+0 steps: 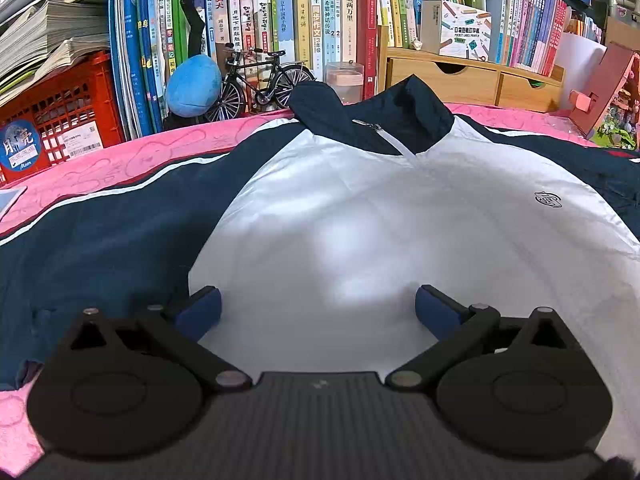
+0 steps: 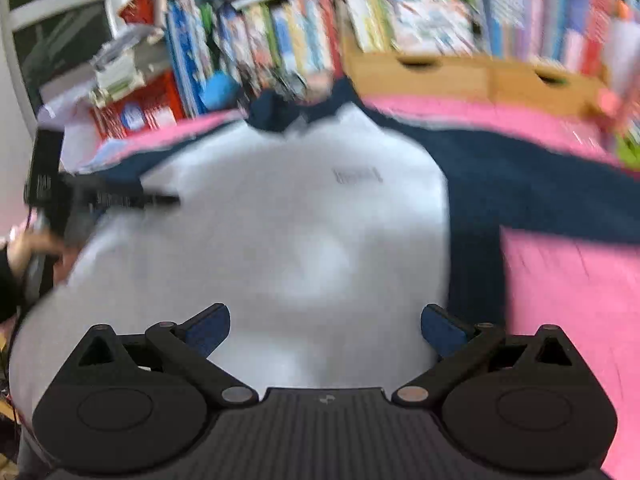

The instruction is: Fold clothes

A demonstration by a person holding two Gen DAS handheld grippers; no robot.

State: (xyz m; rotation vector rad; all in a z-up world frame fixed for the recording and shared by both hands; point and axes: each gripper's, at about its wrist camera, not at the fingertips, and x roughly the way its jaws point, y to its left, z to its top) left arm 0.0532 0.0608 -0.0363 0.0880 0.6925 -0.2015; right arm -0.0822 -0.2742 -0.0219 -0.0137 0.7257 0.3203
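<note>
A white and navy jacket (image 1: 360,216) lies spread flat, front up, on a pink cover (image 1: 120,160), with its navy collar (image 1: 372,112) at the far side and both navy sleeves out to the sides. My left gripper (image 1: 318,310) hovers open over the lower white chest, nothing between its blue pads (image 1: 200,312). The right wrist view is motion-blurred. There the jacket (image 2: 280,240) fills the middle, and my right gripper (image 2: 326,330) is open above its lower white part. The other gripper (image 2: 100,200), held by a hand (image 2: 28,248), shows at the left edge.
A shelf of upright books (image 1: 280,20) runs along the back. In front of it stand a red crate (image 1: 60,120), a blue plush (image 1: 192,86), a model bicycle (image 1: 260,80), a clear jar (image 1: 344,80) and wooden drawers (image 1: 472,78). Bare pink cover (image 2: 568,300) shows right of the jacket.
</note>
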